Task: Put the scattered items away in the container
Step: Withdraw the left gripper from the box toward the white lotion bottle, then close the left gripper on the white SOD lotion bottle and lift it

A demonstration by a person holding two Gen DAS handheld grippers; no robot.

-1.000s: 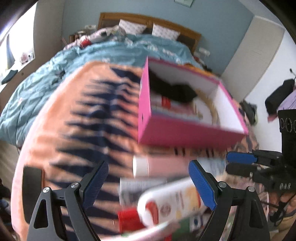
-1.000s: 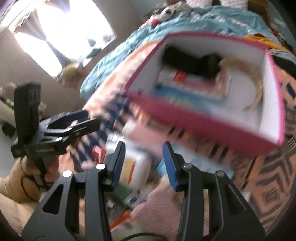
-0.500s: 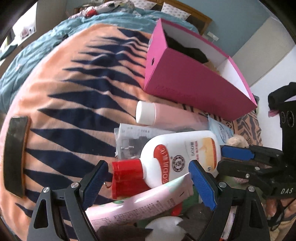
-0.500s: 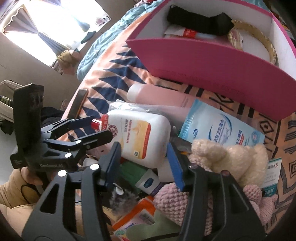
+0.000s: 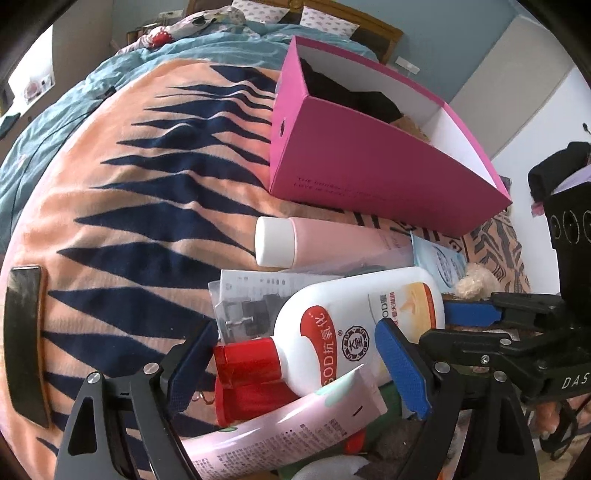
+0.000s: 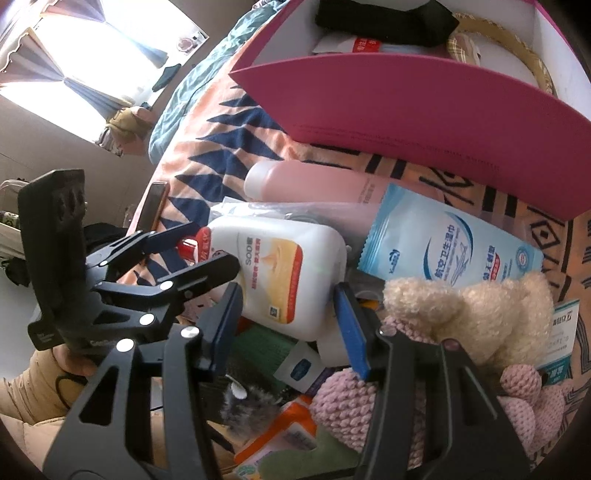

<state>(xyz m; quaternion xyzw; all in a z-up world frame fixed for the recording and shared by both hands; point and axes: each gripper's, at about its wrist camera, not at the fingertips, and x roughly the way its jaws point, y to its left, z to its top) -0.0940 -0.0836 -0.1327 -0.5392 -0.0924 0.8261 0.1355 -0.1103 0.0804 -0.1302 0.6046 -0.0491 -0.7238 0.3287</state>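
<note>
A: Closest in, the left gripper (image 5: pixel 291 365) was spread wide, jaws either side of the red cap (image 5: pixel 247 356) of the white lotion bottle (image 5: pixel 354 325). Nothing clamped, daylight between pads and plastic

B: And under that bottle?

A: A pink tube (image 5: pixel 280 428) lay slanted across the very front, its crimped end tucked against the bottle's belly. The bottle itself lay on its side over a clear plastic packet (image 5: pixel 251 299) with a printed sheet inside

B: What about the other tool?

A: The right gripper (image 6: pixel 288 321) was also parted, its blue pads flanking the bottle's base end, so both tools bracketed the same bottle from opposite ends. I couldn't tell whether the right pads were actually touching it. Just beside its right finger sat a cream plush toy (image 6: pixel 476 314) on a pink knitted piece (image 6: pixel 354 406)

B: Further out?

A: A light-blue wet-wipes pack (image 6: pixel 454 247) lay flat beyond the plush, and next to it a pale pink bottle with a white cap (image 5: pixel 332 243) lay on its side, just past the lotion bottle

B: And the container?

A: The pink box (image 5: pixel 369 166) sat behind that pale bottle on the orange-and-navy blanket (image 5: pixel 129 192), open top, white inside, with something black (image 6: pixel 384 18) and a straw-coloured hoop (image 6: pixel 532 59) already in it. Off to the left edge of the blanket, a dark phone (image 5: pixel 24 339) lay well apart from the pile
</note>
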